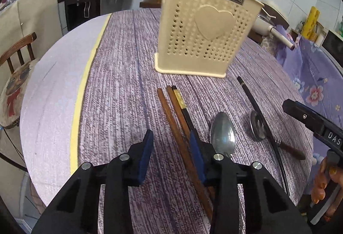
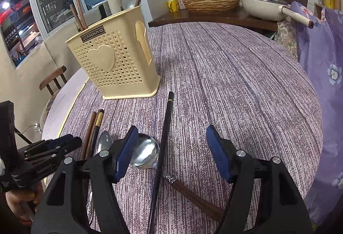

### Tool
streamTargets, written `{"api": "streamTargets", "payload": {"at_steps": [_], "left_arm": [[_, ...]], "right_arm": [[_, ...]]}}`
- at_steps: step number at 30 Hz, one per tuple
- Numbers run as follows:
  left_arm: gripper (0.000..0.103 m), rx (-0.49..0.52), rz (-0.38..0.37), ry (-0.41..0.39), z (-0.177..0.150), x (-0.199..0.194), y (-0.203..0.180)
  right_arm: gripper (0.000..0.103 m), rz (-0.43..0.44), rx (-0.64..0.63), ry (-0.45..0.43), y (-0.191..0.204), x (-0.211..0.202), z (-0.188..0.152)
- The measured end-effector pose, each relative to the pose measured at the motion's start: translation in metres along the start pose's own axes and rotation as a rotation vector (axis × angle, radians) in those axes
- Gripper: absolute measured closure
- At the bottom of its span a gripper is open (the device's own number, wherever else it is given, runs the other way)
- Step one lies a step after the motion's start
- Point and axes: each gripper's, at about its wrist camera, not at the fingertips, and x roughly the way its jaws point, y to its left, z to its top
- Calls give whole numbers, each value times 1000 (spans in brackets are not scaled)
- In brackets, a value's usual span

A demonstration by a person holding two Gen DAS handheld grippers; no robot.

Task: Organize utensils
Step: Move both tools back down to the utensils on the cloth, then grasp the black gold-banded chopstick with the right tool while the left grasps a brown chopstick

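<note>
While both claws hang low over the bench (image 2: 235, 83), the left claw (image 1: 171, 154) stands parted, gripping nothing, two brown chopsticks (image 1: 175, 126) between its pads, long axes running toward the holder. Right claw (image 2: 171, 154), spread wide, straddles a black chopstick (image 2: 164, 137) crossing a wooden-handled spoon (image 2: 145, 154). The cream holder (image 2: 115, 62) stands upright holding chopsticks.

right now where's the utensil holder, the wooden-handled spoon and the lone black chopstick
utensil holder (image 2: 100, 60), right wrist view, on the raised heart on its front wall
wooden-handled spoon (image 2: 145, 154), right wrist view, inside its metal bowl
lone black chopstick (image 2: 166, 124), right wrist view, on its upper shaft
</note>
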Motion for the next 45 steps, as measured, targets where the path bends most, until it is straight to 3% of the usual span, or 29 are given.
{"api": "streamTargets", "payload": {"at_steps": [8,18,21,22,24,25,26,31,36,40,45], "left_arm": [[75,67,91,18,-3,7,-9],[77,-17,62,27,4,5,12],[77,-51,63,31,8,7,15],[75,-58,66,27,9,7,15],[63,-65,72,25,9,6,16],[51,-76,74,19,9,5,17],[48,-82,80,14,8,5,17],[48,-61,111,19,8,9,12],[58,-44,162,14,10,15,7],[73,-44,176,17,16,20,6],[79,-31,184,23,21,24,4]], "right_arm": [[36,16,-12,0,7,-4,-1],[37,-17,-42,39,10,14,11],[44,-42,-53,64,11,26,18],[47,-49,-54,72,11,30,21],[48,-65,-65,90,14,39,25],[49,-66,-65,102,15,44,26],[51,-69,-70,113,16,48,27],[59,-93,-87,174,24,72,25],[66,-144,-111,188,31,86,26],[72,-169,-131,189,36,93,31],[83,-167,-130,191,38,99,37]]}}
